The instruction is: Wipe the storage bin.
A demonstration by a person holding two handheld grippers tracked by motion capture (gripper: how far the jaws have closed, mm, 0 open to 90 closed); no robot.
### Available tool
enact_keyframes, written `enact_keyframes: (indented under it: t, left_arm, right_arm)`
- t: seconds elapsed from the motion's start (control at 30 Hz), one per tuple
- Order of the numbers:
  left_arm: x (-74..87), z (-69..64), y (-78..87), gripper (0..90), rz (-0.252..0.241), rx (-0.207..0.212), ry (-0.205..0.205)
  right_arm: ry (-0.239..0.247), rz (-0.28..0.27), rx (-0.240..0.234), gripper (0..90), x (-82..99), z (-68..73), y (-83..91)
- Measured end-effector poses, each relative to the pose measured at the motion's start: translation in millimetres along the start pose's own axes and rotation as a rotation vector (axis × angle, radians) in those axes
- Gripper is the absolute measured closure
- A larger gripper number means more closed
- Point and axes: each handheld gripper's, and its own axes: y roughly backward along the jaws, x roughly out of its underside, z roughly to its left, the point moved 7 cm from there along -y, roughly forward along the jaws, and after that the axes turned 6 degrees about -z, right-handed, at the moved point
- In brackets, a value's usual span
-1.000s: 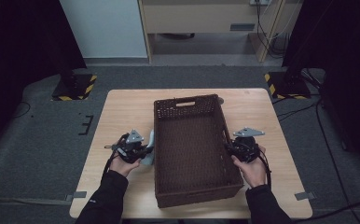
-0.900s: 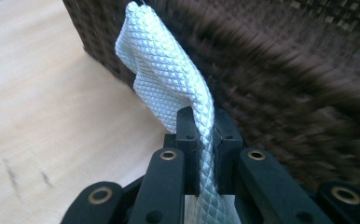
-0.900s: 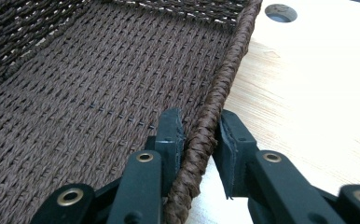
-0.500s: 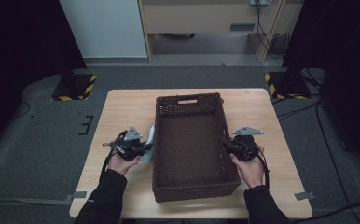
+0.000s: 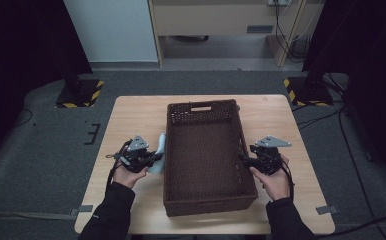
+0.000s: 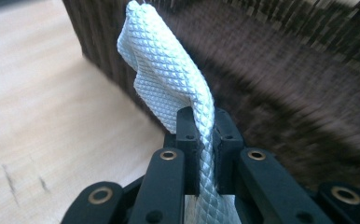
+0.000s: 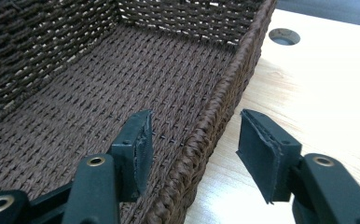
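On the left, the left hand-held gripper [image 6: 201,154] pinches one white, diamond-textured cloth [image 6: 169,79], hanging just outside the left wall of the single dark brown woven rectangular basket [image 5: 208,150], whose long axis runs away from the person along the light wooden table [image 5: 131,115]. The basket's inside lies to the cloth's right. The right hand-held gripper [image 7: 192,151] has just been opening; its jaws straddle the right rim without pressing.

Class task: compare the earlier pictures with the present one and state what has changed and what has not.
The right gripper has just been opening, its jaws now clear either side of the basket rim. The basket has shifted slightly on the table. The left gripper stays shut on the white cloth.
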Motion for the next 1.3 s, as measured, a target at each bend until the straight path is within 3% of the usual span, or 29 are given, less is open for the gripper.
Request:
enact_keyframes:
  t: [0.1, 0.23, 0.27, 0.3, 0.4, 0.5, 0.67, 0.7, 0.73, 0.83, 0.93, 1.03, 1.17, 1.23, 1.27, 1.3]
  left_arm:
    - [-0.4, -3.1, 2.4, 83.1, 0.003, 0.002, -0.014]
    - [25.3, -3.8, -10.2, 83.1, 0.095, -0.003, 0.007]
    - [25.3, -3.8, -10.2, 83.1, 0.095, -0.003, 0.007]
    - [35.4, -5.4, -15.1, 83.1, 0.134, -0.004, 0.004]
    - [44.2, -8.9, -18.1, 83.1, 0.156, 0.003, 0.011]
    - [55.9, -14.9, -20.5, 83.1, 0.196, 0.006, -0.009]
    - [47.4, -13.3, -15.5, 83.2, 0.158, 0.008, 0.003]
    - [37.9, -12.2, -9.1, 83.2, 0.121, 0.006, 0.000]
    - [37.9, -12.2, -9.1, 83.2, 0.121, 0.006, 0.000]
    - [18.5, -16.1, 5.7, 83.1, 0.047, 0.015, -0.011]
    - [12.4, -17.8, 11.0, 83.1, 0.026, 0.014, -0.026]
    - [13.9, -17.3, 10.9, 83.1, 0.031, 0.014, -0.024]
    - [28.4, -14.4, 0.2, 83.1, 0.092, 0.008, -0.015]
    - [43.5, -14.3, -11.1, 83.1, 0.150, 0.014, -0.006]
    - [43.5, -14.3, -11.1, 83.1, 0.150, 0.014, -0.006]
    - [47.7, -14.3, -14.3, 83.1, 0.166, 0.016, -0.004]
  right_arm:
    - [-0.002, 0.003, -0.010, 44.7, 0.6, -0.4, 2.1]
    - [0.001, 0.058, -0.020, 48.9, 7.1, 2.4, -0.5]
    - [0.001, 0.058, -0.020, 48.9, 7.1, 2.4, -0.5]
    - [0.001, 0.083, -0.022, 52.2, 9.5, 3.0, -1.8]
    - [0.000, 0.102, -0.028, 57.5, 11.3, 3.0, -4.0]
    - [-0.010, 0.113, -0.025, 60.9, 14.2, 4.9, -7.1]
    - [-0.012, 0.111, 0.037, 69.4, 12.3, 7.0, -5.6]
    - [0.002, 0.110, 0.064, 71.1, 10.6, 8.0, -5.9]
    - [0.002, 0.110, 0.064, 71.1, 10.6, 8.0, -5.9]
    - [-0.020, 0.090, 0.074, 72.2, 9.7, 4.9, -7.3]
    - [-0.032, 0.088, 0.086, 72.3, 8.8, 4.4, -9.0]
    - [-0.050, 0.084, 0.099, 71.9, 8.0, 3.6, -11.1]
    - [-0.055, 0.085, 0.093, 69.7, 7.6, 3.0, -11.9]
    - [-0.041, 0.064, 0.084, 61.0, 7.7, 1.7, -10.6]
    - [-0.041, 0.064, 0.084, 61.0, 7.7, 1.7, -10.6]
    - [-0.030, 0.047, 0.065, 55.5, 6.3, -0.2, -7.5]
